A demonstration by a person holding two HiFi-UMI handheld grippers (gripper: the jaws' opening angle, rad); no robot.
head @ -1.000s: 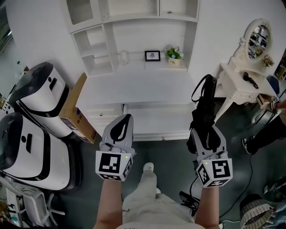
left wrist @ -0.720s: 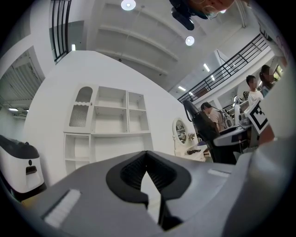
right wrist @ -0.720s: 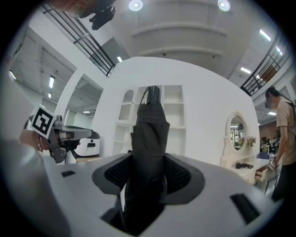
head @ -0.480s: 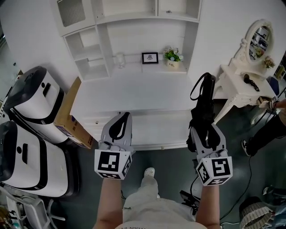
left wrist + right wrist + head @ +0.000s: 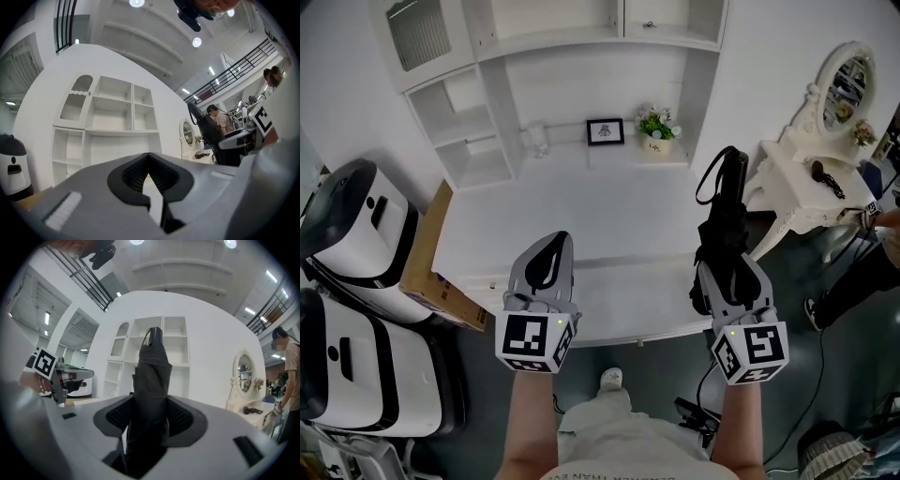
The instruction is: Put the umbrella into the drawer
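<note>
A folded black umbrella (image 5: pixel 724 202) with a wrist loop sticks up and forward out of my right gripper (image 5: pixel 727 259), which is shut on its lower part. In the right gripper view the umbrella (image 5: pixel 152 366) fills the gap between the right gripper's (image 5: pixel 150 401) ribbed pads. My left gripper (image 5: pixel 559 240) hangs over the front edge of the white desk (image 5: pixel 581 206), shut with nothing in it; in its own view the left gripper (image 5: pixel 149 158) has its tips together. The closed drawer fronts (image 5: pixel 637 295) run under the desk edge between the two grippers.
A picture frame (image 5: pixel 603 131), a potted plant (image 5: pixel 657 124) and a glass jar (image 5: pixel 536 139) stand at the back of the desk under white shelves. A dressing table with mirror (image 5: pixel 811 178) is at right, white machines (image 5: pixel 356 234) and a cardboard box (image 5: pixel 427 258) at left.
Both grippers have moved forward to the desk, from in front of it to over its front edge. The umbrella stays gripped in the right one.
</note>
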